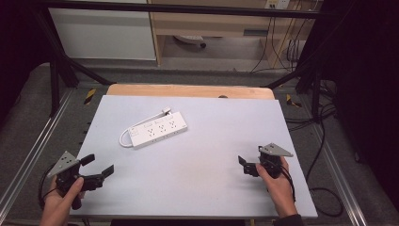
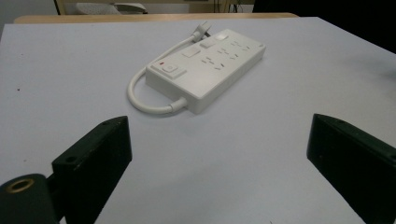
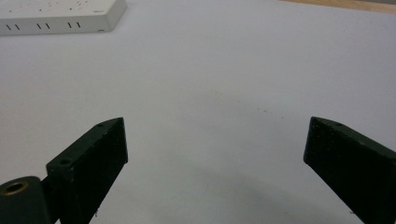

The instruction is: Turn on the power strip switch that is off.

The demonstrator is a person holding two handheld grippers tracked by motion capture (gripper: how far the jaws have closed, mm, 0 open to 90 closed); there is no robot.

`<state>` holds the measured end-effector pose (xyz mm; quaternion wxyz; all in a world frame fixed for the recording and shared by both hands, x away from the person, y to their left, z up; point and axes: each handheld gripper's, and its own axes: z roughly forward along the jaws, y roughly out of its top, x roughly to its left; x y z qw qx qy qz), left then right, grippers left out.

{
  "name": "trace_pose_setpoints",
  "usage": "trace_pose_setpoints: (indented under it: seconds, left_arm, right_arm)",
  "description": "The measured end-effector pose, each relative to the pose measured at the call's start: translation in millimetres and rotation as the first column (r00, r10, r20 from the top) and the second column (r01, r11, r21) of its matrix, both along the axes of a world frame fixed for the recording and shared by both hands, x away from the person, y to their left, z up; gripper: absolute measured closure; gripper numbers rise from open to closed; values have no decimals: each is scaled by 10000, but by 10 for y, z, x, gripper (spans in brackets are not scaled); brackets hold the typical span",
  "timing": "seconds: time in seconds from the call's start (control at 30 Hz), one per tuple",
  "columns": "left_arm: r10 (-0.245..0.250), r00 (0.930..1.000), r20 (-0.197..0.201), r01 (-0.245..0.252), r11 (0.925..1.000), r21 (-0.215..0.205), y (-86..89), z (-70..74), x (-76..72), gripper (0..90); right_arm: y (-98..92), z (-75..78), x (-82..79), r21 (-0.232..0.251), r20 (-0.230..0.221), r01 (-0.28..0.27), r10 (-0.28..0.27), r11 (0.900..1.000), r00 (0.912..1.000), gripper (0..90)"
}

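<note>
Your one obstacle on the counter (image 1: 197,165) is the white power strip (image 1: 158,129), lying flat left of centre toward the far edge, its cord (image 1: 124,138) looping off its near-left end. Bare surface lies between your left claw (image 1: 99,165) and the strip, and between both claws. Your right claw (image 1: 248,165) has open counter ahead, both sets of jaws spread wide.

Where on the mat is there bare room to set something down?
Bare mat runs wide between the left gripper and right gripper, and right of the power strip. Only that strip and its looped cord crowd the far-left part.
</note>
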<state>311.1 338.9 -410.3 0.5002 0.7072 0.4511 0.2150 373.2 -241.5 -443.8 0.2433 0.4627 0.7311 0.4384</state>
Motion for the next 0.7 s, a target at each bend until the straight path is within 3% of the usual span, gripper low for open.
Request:
trace_pose_setpoints:
  seconds: [0.37,0.4,0.43,0.7]
  left_arm:
    - [100,9999,51,-100,9999,58,-5,3,7,69]
    - [131,9999,51,-131,9999,22,-8,3,11,70]
    - [178,9998,-41,-179,9993,-327,-6,7,25,71]
    - [497,9988,12,-496,9980,-396,41,33,92,78]
  right_arm:
    - [42,0,-4,-94,-143,-183,182,9998,9997,45]
    - [45,-3,-5,-161,-131,-211,209,9996,9997,45]
    - [53,-5,-8,-158,-176,-214,211,9996,9996,44]
    - [92,15,-28,-138,-82,-316,315,9994,9995,36]
